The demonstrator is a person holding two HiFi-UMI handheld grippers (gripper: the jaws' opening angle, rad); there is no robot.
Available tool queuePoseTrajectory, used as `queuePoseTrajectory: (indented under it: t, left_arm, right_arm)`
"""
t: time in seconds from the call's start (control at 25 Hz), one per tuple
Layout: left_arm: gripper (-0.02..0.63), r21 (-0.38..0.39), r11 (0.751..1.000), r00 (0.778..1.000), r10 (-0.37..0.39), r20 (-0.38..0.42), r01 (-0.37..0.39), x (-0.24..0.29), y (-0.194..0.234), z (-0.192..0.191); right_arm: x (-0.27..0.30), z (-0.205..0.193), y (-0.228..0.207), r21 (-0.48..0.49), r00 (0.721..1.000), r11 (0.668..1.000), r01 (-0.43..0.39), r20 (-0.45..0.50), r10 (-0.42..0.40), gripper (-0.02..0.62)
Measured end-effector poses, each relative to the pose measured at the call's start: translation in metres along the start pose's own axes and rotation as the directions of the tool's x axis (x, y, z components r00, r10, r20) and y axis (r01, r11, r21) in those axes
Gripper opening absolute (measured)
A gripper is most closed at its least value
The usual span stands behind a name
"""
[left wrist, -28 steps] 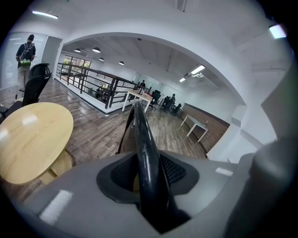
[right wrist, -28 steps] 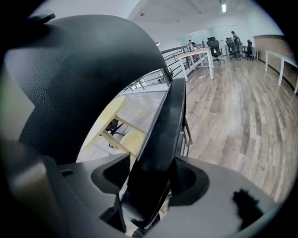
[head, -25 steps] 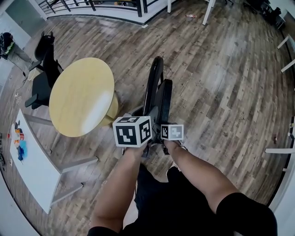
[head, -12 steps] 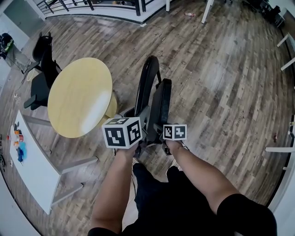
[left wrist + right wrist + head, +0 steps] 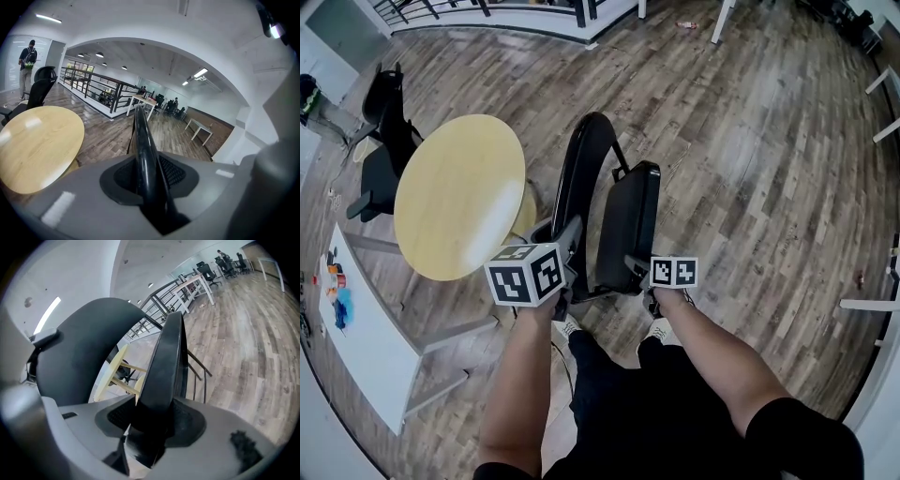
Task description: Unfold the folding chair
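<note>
Black folding chair (image 5: 630, 225): upright on the wood-plank floor (image 5: 750, 169), near the round pale wooden table (image 5: 459, 192).
Left gripper (image 5: 145, 173): jaws just closed further, clamped on the backrest rim (image 5: 572, 169).
Right gripper (image 5: 154, 418): likewise, gripping the seat panel (image 5: 633, 211).
Change: backrest and seat now spread apart; unfolding partly done.
</note>
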State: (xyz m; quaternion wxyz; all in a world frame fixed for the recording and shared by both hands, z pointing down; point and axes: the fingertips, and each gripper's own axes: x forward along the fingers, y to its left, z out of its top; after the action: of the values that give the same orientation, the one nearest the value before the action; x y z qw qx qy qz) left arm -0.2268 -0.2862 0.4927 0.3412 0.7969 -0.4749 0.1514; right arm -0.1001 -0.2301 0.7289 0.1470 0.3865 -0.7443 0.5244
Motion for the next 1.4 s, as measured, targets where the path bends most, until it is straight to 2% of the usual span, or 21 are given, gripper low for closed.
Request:
queuePoseTrajectory:
  t: [0.28,0.52,0.76,0.96,1.24,1.4]
  left_arm:
    - [0.104,-0.027,0.999,0.999,-0.027,0.019,0.027,-0.004,0.022,0.0]
    - [0.104,-0.012,1.0,0.999,0.008,0.043,-0.008,-0.005,0.048,-0.005]
    - [0.104,-0.039,0.999,0.999,-0.008,0.053,0.011,0.001,0.057,-0.013]
    - [0.104,-0.054,0.998,0.998,-0.013,0.056,0.017,0.005,0.067,-0.02]
    - [0.11,-0.053,0.998,0.998,0.03,0.062,-0.027,0.009,0.089,-0.03]
    - [0.112,-0.061,0.998,0.997,0.03,0.066,-0.026,0.011,0.096,-0.037]
  right_arm:
    - [-0.004,-0.003,-0.012,0.037,0.998,0.998,-0.059,-0.005,0.06,0.201]
    - [-0.013,-0.011,-0.037,0.089,0.993,0.99,-0.112,-0.011,0.113,0.198]
    - [-0.029,-0.02,-0.077,0.145,0.99,0.98,-0.14,-0.003,0.142,0.198]
    - [-0.037,-0.026,-0.103,0.188,0.983,0.965,-0.184,0.011,0.185,0.198]
    - [-0.042,-0.034,-0.132,0.214,0.964,0.941,-0.263,0.02,0.265,0.198]
    - [-0.045,-0.042,-0.151,0.235,0.951,0.923,-0.305,0.034,0.306,0.198]
